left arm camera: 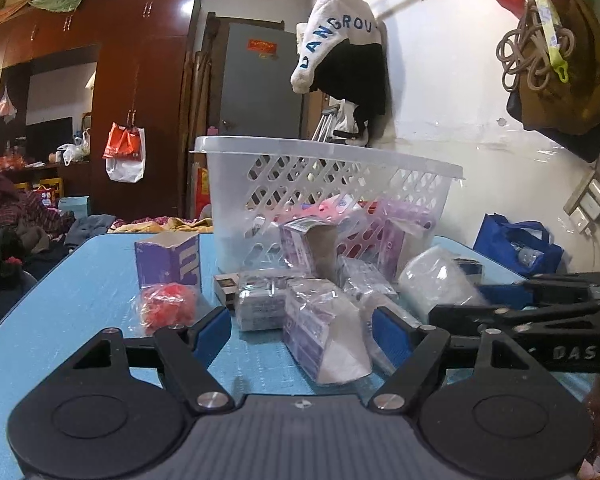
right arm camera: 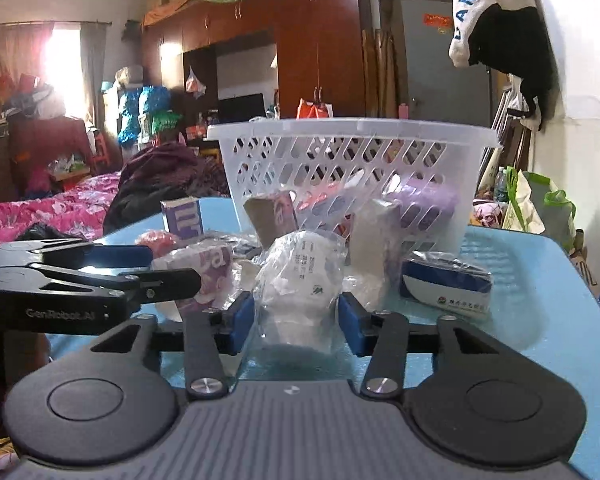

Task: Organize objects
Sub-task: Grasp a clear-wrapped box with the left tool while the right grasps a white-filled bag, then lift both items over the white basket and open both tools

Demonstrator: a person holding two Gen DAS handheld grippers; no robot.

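A white slotted basket (left arm camera: 328, 152) (right arm camera: 352, 128) stands on the blue table (left arm camera: 60, 300) (right arm camera: 540, 280) with pink and purple packs inside. In front of it lie several wrapped packs. My right gripper (right arm camera: 296, 320) is shut on a bagged white mask (right arm camera: 300, 280), with both blue pads against the bag. The left wrist view shows that gripper (left arm camera: 460, 304) coming in from the right at the mask (left arm camera: 436, 280). My left gripper (left arm camera: 302, 334) stands open around a purple-and-white pack (left arm camera: 320, 336); its left pad is clear of the pack. In the right wrist view it (right arm camera: 164, 268) enters from the left.
A purple box (left arm camera: 168, 264) (right arm camera: 182, 216) and a red ball in plastic (left arm camera: 166, 308) sit left of the pile. A blue-and-white box (right arm camera: 446, 284) lies to the right. A wall with hanging bags is to the right, a bed and wardrobe behind.
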